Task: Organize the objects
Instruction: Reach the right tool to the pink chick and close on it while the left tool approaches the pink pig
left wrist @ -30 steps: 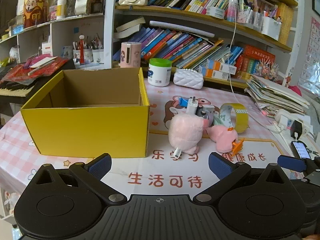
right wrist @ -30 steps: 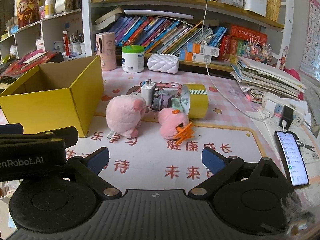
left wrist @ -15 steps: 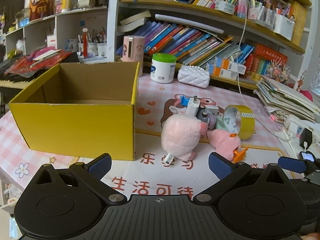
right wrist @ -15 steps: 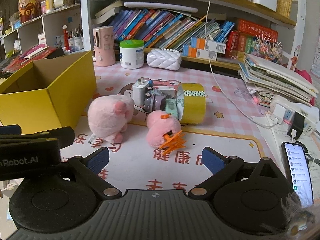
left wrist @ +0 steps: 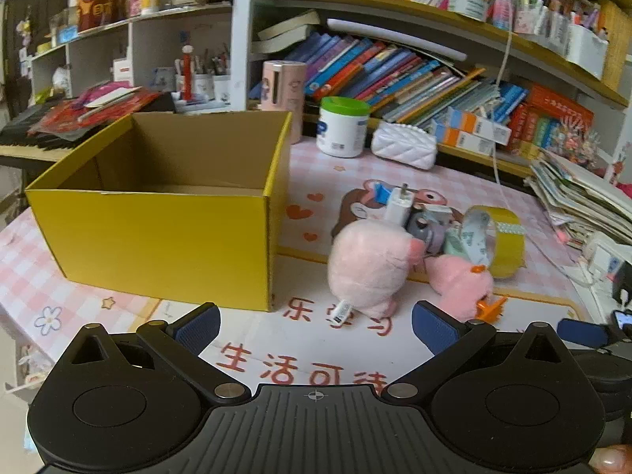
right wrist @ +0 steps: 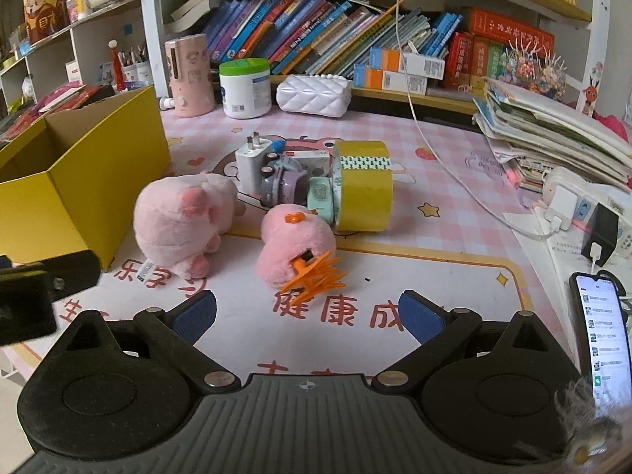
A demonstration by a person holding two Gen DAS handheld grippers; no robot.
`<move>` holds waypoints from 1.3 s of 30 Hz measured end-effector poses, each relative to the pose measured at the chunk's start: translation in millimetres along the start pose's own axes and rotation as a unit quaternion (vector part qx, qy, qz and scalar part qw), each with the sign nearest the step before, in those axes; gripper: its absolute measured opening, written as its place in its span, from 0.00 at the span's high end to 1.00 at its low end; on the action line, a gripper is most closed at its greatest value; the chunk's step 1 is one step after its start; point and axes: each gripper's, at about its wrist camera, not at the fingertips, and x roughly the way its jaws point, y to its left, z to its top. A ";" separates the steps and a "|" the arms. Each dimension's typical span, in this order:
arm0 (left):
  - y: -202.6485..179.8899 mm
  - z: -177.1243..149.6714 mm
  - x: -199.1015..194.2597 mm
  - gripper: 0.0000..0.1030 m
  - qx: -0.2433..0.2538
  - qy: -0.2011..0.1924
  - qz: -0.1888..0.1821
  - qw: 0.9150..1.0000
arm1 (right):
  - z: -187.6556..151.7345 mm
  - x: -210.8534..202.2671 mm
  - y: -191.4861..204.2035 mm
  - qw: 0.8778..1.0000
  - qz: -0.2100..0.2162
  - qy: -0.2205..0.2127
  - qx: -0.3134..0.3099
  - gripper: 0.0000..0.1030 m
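Note:
An open yellow cardboard box [left wrist: 166,237] stands on the table at the left, also in the right wrist view [right wrist: 79,181]. Right of it lie a big pink plush [left wrist: 367,264] [right wrist: 177,217], a small pink plush with orange feet [left wrist: 460,282] [right wrist: 296,245], a white charger [right wrist: 251,166], a purple toy [right wrist: 282,185] and a yellow tape roll [right wrist: 365,193] [left wrist: 501,237]. My left gripper [left wrist: 316,326] is open and empty, just short of the big plush. My right gripper [right wrist: 306,316] is open and empty, just short of the small plush.
A green-lidded white jar [right wrist: 245,89], a pink cylinder [right wrist: 189,75] and a white quilted pouch [right wrist: 314,93] stand at the back before bookshelves. A paper stack [right wrist: 553,130], a power strip [right wrist: 584,205] and a lit phone [right wrist: 600,328] lie at the right.
Both grippers have moved forward toward the plush toys, which now look larger. The left view has shifted left to right across the box. Nothing was grasped.

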 end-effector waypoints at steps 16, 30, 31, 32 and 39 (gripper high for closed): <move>5.3 0.6 6.0 0.00 -0.017 0.009 0.041 0.999 | 8.4 22.7 -9.5 1.000 0.009 0.017 0.006 0.13; 9.9 6.9 6.6 0.00 -0.010 0.003 0.045 0.999 | 29.8 74.1 0.8 0.999 0.005 0.030 -0.027 0.21; 9.9 7.5 5.9 0.00 -0.007 0.001 0.045 0.999 | 30.7 77.2 2.1 0.999 0.005 0.031 -0.032 0.21; 9.9 8.0 5.7 0.00 -0.005 0.000 0.044 0.999 | 31.3 80.3 3.5 0.999 0.005 0.033 -0.036 0.21; 9.4 9.4 5.6 0.00 0.007 0.001 0.040 0.999 | 28.9 93.4 5.7 0.998 0.014 0.050 -0.031 0.40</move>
